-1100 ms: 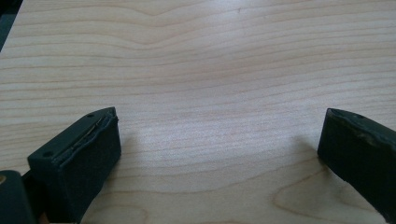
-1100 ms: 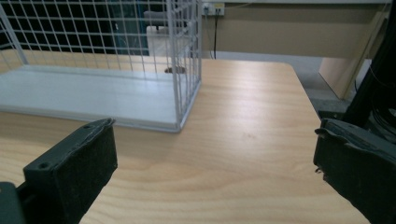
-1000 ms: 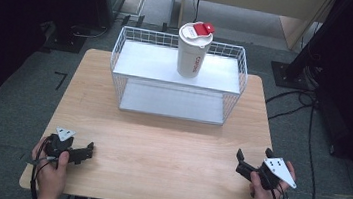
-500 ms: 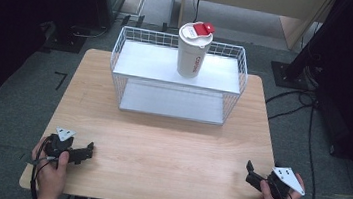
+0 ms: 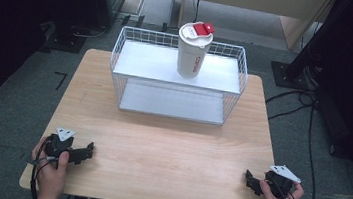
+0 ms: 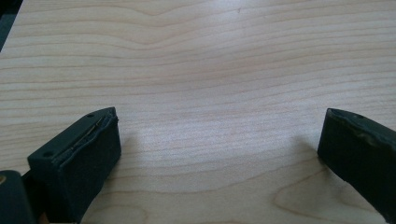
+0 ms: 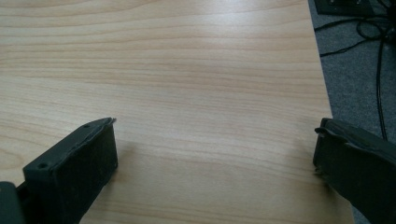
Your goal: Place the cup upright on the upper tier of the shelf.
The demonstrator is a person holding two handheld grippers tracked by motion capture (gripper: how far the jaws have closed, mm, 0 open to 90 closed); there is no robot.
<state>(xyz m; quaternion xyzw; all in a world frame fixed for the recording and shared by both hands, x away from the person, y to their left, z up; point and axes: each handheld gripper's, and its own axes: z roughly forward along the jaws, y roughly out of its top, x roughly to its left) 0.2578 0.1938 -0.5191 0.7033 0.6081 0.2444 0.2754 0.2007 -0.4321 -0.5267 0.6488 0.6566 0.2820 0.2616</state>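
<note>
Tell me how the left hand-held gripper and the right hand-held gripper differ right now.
The left hand-held gripper sits near the table's front left corner and points right; the right hand-held gripper sits near the front right corner and points left. The right hand-held gripper lies closer to the table's side edge, with grey floor beside it in its own view. Both are open, empty and low over bare wood.

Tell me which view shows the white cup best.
The high view: the white cup stands upright, whole, on the wire rack's top shelf, red lid tab visible. Both gripper views look at bare wooden table between open claws, so they add nothing about it.
</note>
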